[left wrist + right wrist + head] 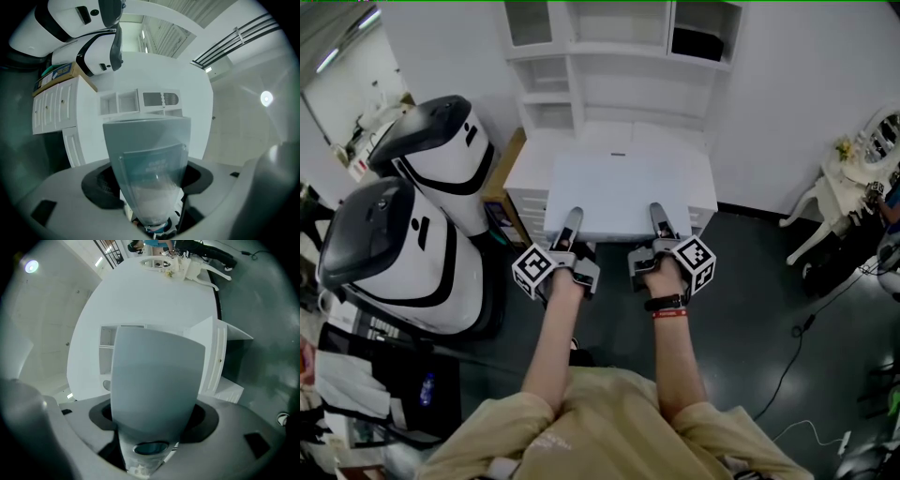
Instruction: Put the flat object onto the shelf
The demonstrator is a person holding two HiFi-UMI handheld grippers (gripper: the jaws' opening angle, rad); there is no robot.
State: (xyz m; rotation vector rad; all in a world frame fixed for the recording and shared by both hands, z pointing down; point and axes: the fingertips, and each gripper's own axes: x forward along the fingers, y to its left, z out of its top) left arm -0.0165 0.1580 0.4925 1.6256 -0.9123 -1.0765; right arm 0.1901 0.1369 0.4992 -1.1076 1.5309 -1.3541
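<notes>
The flat object is a wide white board, held level in front of the white shelf unit, over its lower cabinet top. My left gripper is shut on the board's near edge at the left. My right gripper is shut on the same edge at the right. In the left gripper view a broad grey finger fills the middle, with the shelf's cubbies beyond it. The right gripper view likewise shows one grey finger in front of the shelf cubbies. Whether the board rests on the cabinet top I cannot tell.
Two large white-and-black machines stand close on the left, next to a brown box. A white table with small items stands at the right. Cables trail over the dark floor.
</notes>
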